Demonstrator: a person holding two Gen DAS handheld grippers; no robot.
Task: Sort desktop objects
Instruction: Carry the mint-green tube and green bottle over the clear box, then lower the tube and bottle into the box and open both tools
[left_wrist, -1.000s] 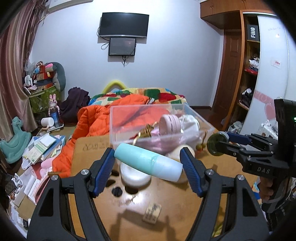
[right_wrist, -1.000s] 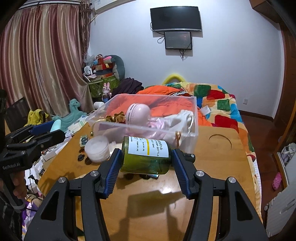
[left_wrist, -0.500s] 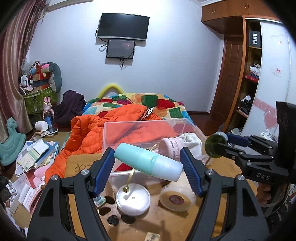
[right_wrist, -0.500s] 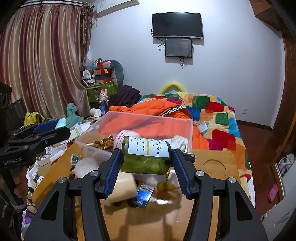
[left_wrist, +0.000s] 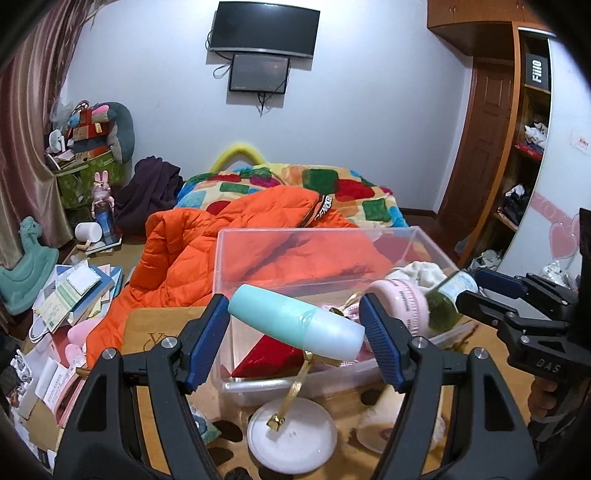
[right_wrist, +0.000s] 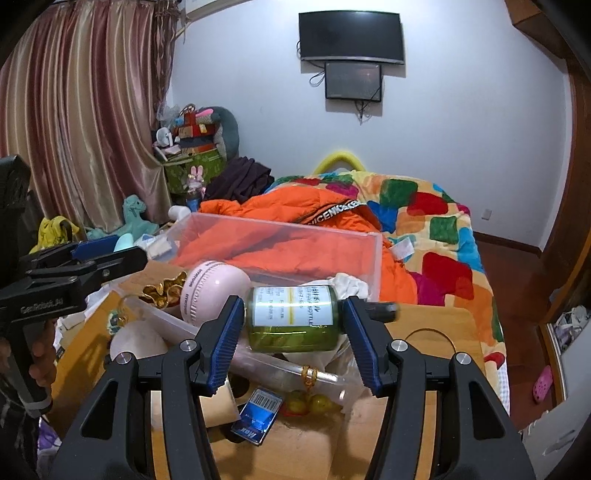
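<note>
My left gripper is shut on a teal bottle, held crosswise above the near wall of the clear plastic bin. My right gripper is shut on a green glass bottle with a white and yellow label, held over the bin's near right corner; that bottle also shows in the left wrist view. In the bin lie a pink round case, a white cloth, a gold ornament and a red item.
On the wooden table stand a white round base with a gold stem, a tape roll, a blue card and yellow-green beads. An orange jacket and a bed lie behind the bin. Clutter covers the floor at left.
Both grippers have moved forward and up toward the bin, each still holding its bottle. The bin now sits directly under and ahead of both.
</note>
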